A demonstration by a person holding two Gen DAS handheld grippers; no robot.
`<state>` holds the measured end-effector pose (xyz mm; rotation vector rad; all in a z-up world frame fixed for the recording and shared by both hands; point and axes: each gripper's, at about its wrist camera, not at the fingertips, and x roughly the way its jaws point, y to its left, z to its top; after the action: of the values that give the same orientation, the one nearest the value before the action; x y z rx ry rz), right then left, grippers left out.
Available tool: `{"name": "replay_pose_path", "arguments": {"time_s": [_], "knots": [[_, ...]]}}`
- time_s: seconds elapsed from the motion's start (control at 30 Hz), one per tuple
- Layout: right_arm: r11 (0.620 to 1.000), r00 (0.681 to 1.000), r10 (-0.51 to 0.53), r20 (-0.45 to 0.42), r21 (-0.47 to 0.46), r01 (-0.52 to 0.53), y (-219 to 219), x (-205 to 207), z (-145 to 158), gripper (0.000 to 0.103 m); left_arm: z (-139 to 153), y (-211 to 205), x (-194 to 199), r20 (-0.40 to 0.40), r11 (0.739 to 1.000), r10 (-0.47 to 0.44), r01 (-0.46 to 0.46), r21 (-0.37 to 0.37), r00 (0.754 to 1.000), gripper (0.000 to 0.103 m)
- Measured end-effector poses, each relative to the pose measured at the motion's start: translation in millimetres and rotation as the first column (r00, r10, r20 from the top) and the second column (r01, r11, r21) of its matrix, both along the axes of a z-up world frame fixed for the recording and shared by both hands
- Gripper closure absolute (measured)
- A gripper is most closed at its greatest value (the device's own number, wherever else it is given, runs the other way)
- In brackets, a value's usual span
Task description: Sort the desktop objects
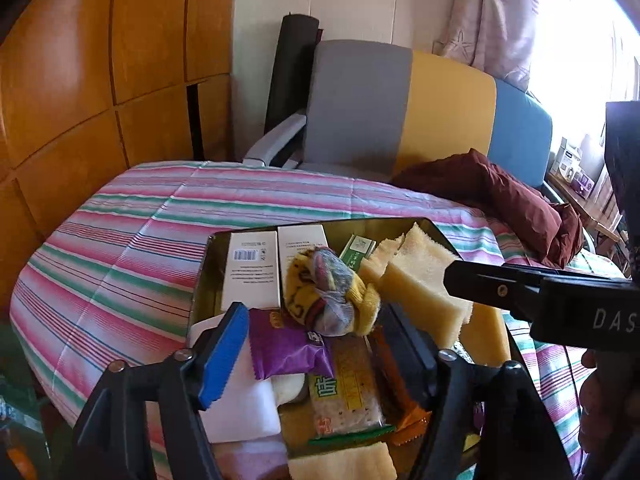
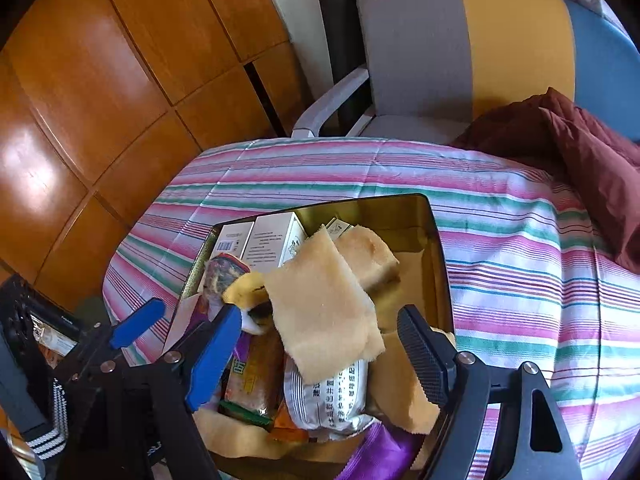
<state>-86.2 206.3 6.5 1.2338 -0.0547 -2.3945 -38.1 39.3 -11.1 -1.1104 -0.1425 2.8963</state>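
A gold tin box (image 1: 432, 229) (image 2: 434, 264) on the striped table holds two white cartons (image 1: 251, 268) (image 2: 272, 242), a yellow patterned sock bundle (image 1: 328, 292) (image 2: 244, 284), pale yellow cloths (image 1: 424, 284) (image 2: 324, 312), a purple snack packet (image 1: 286, 346), a cracker packet (image 1: 346, 392) (image 2: 252, 380) and a white printed packet (image 2: 326, 396). My left gripper (image 1: 320, 356) is open above the snack packets, touching nothing. My right gripper (image 2: 316, 356) is open around the hanging cloth edge, over the box. The right gripper's body crosses the left wrist view (image 1: 560, 300).
The table wears a pink, green and white striped cloth (image 1: 140, 240) (image 2: 520, 248). A maroon garment (image 1: 516, 204) (image 2: 592, 152) lies at its far right. A grey-yellow-blue chair (image 1: 400, 108) (image 2: 460, 48) stands behind. Wooden cabinet panels (image 1: 80, 80) fill the left.
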Motion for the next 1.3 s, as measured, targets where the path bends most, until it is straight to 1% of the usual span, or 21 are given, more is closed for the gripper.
{"name": "replay_pose_path", "arguments": {"time_s": [0.3, 0.4, 0.53, 0.7, 0.77, 0.8, 0.93, 1.03, 1.2, 1.3], "knots": [[1.0, 0.997, -0.007, -0.07, 0.025, 0.008, 5, 32, 9, 0.017, 18, -4, 25, -0.042, 0.999, 0.045, -0.045, -0.021, 0.998, 0.031], [1.0, 0.995, -0.012, -0.099, 0.028, 0.015, 8, 45, 12, 0.015, 22, -4, 35, -0.051, 0.997, 0.069, -0.07, -0.033, 0.996, 0.028], [0.999, 0.989, -0.022, -0.146, 0.044, 0.029, 10, 62, 14, 0.015, 27, -6, 46, -0.064, 0.995, 0.093, -0.094, -0.021, 0.994, 0.027], [0.996, 0.979, -0.049, -0.198, 0.067, 0.064, 17, 85, 15, 0.012, 32, -6, 60, -0.076, 0.988, 0.145, -0.148, -0.042, 0.986, 0.027], [0.993, 0.976, -0.058, -0.209, 0.084, 0.077, 19, 91, 14, 0.011, 34, -5, 64, -0.072, 0.981, 0.176, -0.181, -0.064, 0.982, 0.027], [0.992, 0.975, -0.06, -0.215, 0.097, 0.082, 19, 94, 12, 0.01, 34, -5, 66, -0.074, 0.981, 0.181, -0.186, -0.064, 0.981, 0.027], [0.987, 0.974, -0.05, -0.223, 0.14, 0.083, 18, 101, 6, 0.01, 37, -8, 73, -0.08, 0.978, 0.202, -0.205, -0.026, 0.976, 0.027], [0.985, 0.972, -0.044, -0.229, 0.155, 0.081, 17, 105, 2, 0.01, 39, -12, 78, -0.093, 0.969, 0.239, -0.243, -0.039, 0.967, 0.027], [0.984, 0.972, -0.033, -0.231, 0.163, 0.072, 11, 109, -1, 0.01, 40, -17, 82, -0.097, 0.962, 0.269, -0.271, -0.011, 0.958, 0.028], [0.982, 0.971, -0.019, -0.238, 0.177, 0.063, 5, 112, -1, 0.01, 40, -19, 85, -0.108, 0.958, 0.284, -0.287, -0.011, 0.953, 0.028]]}}
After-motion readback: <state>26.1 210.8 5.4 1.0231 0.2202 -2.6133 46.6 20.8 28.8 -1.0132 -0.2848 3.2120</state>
